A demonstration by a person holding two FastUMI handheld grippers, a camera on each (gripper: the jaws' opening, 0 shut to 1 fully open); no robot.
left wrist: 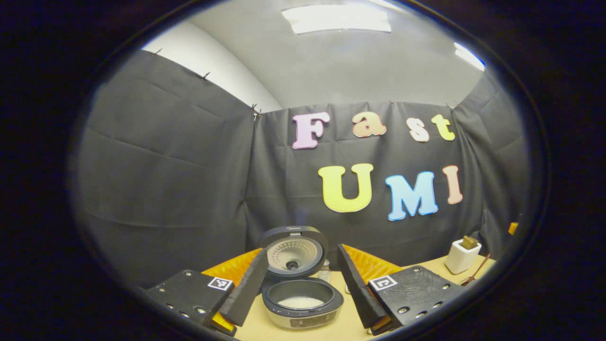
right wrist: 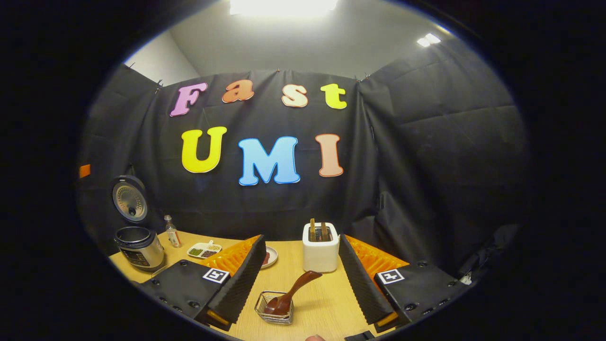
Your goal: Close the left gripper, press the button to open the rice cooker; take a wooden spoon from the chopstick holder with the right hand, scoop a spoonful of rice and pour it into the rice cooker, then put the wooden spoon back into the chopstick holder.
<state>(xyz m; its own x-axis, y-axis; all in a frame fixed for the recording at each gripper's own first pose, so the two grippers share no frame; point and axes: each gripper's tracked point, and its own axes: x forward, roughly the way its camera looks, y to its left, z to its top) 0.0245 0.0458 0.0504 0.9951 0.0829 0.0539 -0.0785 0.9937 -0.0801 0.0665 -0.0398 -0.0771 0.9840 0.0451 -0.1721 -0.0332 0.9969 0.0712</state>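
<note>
My left tongs (left wrist: 303, 296) gape wide around the open rice cooker (left wrist: 302, 303), my right tongs (right wrist: 300, 289) splayed empty, glossy wooden spoon (right wrist: 289, 296) at six o'clock in its wire basket (right wrist: 274, 310).

glossy dark wooden spoon (right wrist: 289, 295) in a wire-mesh metal basket (right wrist: 274, 308); matt wood-grain table (right wrist: 326, 298); shiny metal-and-plastic rice cooker (left wrist: 301, 300).

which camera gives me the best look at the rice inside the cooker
The left gripper view. It looks straight down into the open rice cooker, where white rice lies in the pot. The right gripper view shows the cooker far off at the side, lid up, its inside hidden by the pot wall.
</note>
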